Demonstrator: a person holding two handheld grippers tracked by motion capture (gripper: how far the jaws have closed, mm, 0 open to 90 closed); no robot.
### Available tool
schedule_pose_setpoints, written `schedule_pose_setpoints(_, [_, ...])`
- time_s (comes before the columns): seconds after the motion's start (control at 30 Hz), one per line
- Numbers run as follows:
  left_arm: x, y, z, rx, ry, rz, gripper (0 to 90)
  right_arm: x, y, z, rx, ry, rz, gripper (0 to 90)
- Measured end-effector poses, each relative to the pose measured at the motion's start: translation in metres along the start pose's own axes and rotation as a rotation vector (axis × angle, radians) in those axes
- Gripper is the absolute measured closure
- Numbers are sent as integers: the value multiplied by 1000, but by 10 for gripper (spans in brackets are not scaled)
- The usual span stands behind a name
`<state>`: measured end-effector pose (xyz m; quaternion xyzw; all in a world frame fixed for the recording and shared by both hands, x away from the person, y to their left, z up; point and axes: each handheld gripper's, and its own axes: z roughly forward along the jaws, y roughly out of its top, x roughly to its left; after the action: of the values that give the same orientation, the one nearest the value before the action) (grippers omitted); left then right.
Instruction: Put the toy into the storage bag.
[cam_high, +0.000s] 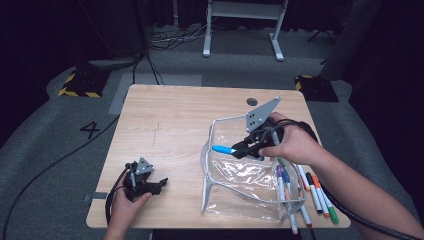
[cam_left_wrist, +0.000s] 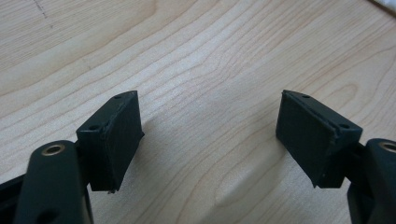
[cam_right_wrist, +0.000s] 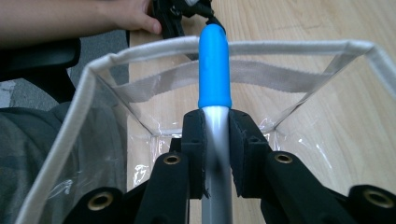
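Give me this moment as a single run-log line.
right claw: shut on blue-capped marker | marker over clear pouch opening | left claw: open on table | spare markers beside pouch

Pale wood-grain table, matt; glossy clear plastic pouch with cloth trim; blue-capped marker smooth; matt black pads.

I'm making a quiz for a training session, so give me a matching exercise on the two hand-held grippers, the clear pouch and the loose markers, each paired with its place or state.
Things:
1. left hand-held gripper
2. right hand-held gripper
3. clear pouch
4. loose markers

States or places:
A. lying on the table beside the pouch, near the right edge
B. jaws clamped on the blue-capped marker
C. mouth open, marker tip pointing into it
D. jaws apart over bare wood, nothing between them

Pairs: 1-D, 2-B, 3-C, 4-A
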<state>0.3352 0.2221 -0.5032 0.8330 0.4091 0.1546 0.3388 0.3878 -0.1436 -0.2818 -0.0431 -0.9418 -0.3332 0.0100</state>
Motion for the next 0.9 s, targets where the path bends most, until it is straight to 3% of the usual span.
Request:
schedule_pose_setpoints(0.47, [0, 0, 0, 0, 0, 0, 227, -7, -10, 48, 138, 51, 9, 774])
schedule_pose_setpoints(0.77, [0, 0, 1, 0, 6, -7, 211, -7, -13, 76, 245, 72, 24, 774])
schedule_pose_setpoints(0.9, [0, 0, 1, 0, 7, -6, 209, -9, -11, 92, 319, 78, 19, 774])
